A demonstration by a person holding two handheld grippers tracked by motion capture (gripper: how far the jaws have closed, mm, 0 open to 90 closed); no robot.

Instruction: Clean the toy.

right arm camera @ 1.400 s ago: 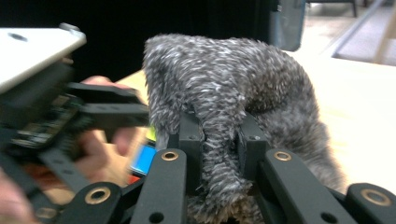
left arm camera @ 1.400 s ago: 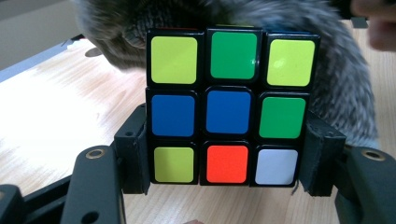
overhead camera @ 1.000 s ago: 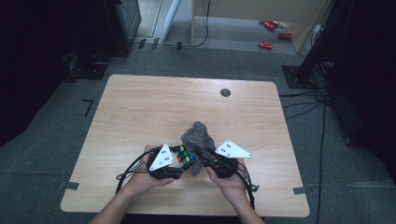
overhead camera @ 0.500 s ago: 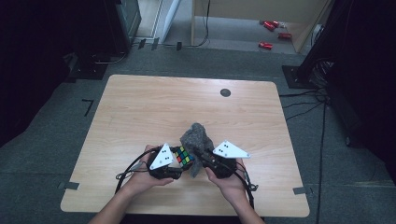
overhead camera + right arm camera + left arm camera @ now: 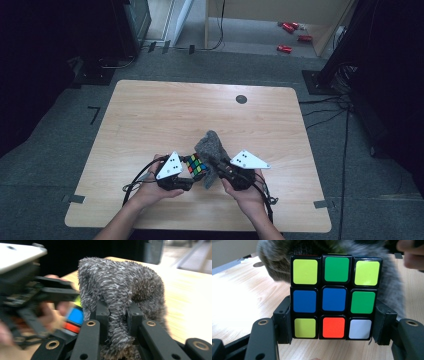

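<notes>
While clamped on a scrambled puzzle cube (image 5: 335, 298), left gripper (image 5: 334, 327) with jaws spread to the cube's width, pads pressed flat on its two opposite sides. Facing the left gripper view: a cube face with yellow-green, green, yellow-green on top, blue, blue, green in the middle, yellow-green, orange-red, white at the bottom. From the high view, cube (image 5: 196, 166) held just above the near part of the wooden table (image 5: 165, 115), between the two hands. Right gripper (image 5: 119, 315) pinched nearly shut on a fold of fuzzy grey cloth (image 5: 120, 287), the fabric squeezed thin between the pads and bulging above them. Cloth (image 5: 210, 147) draped right behind the cube and touching it, its bulk rising toward the table's middle. Left hand (image 5: 150, 187) and right hand (image 5: 247, 192) low at the near edge, close together.
</notes>
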